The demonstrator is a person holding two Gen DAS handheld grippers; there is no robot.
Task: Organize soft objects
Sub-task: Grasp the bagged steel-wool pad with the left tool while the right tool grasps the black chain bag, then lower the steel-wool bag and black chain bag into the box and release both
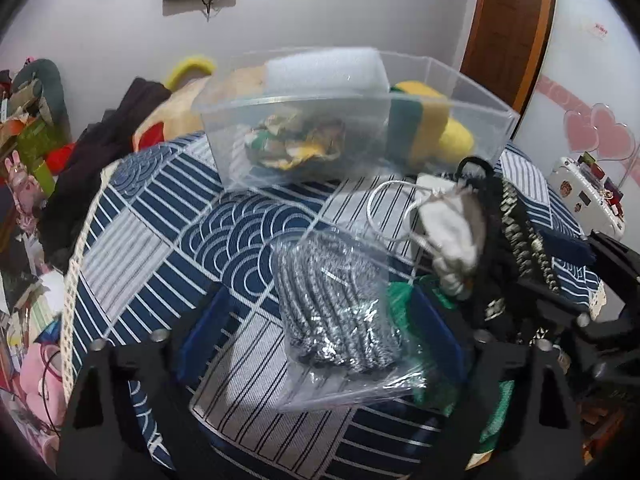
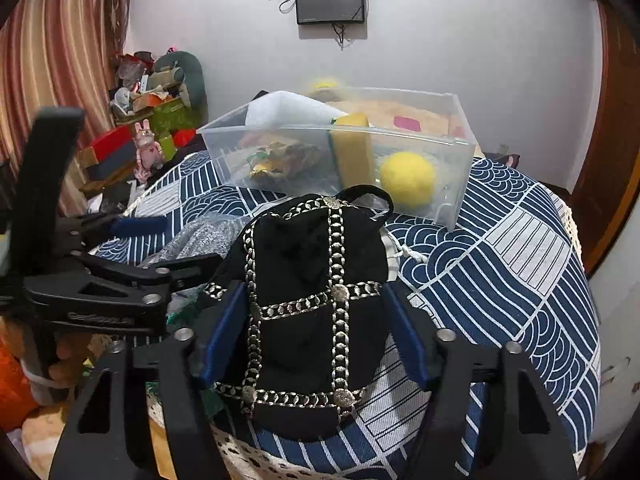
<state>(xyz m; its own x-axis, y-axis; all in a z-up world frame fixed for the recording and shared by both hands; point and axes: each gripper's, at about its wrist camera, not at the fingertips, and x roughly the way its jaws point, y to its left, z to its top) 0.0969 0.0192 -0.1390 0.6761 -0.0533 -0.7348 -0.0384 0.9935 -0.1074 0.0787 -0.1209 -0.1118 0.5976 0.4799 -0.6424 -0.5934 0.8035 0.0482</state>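
A clear plastic bin (image 1: 360, 120) (image 2: 460, 152) stands at the far side of the round table; it holds a yellow-green sponge (image 2: 354, 152), a yellow ball (image 2: 407, 178), white foam (image 1: 324, 70) and a crumpled patterned cloth (image 1: 296, 146). My left gripper (image 1: 320, 344) is open around a clear bag of silvery scouring pads (image 1: 340, 312); a green item (image 1: 400, 300) lies under it. My right gripper (image 2: 316, 340) is open around a black pouch with metal chain trim (image 2: 312, 300), jaws apart from its sides. A white drawstring pouch (image 1: 448, 220) lies beside the black pouch.
The table wears a blue and white patterned cloth (image 2: 520, 260). Clutter of toys and boxes (image 2: 152, 120) sits at the left by a striped curtain. A wooden door (image 1: 508, 28) is at the right. A screen (image 2: 330, 0) hangs on the wall.
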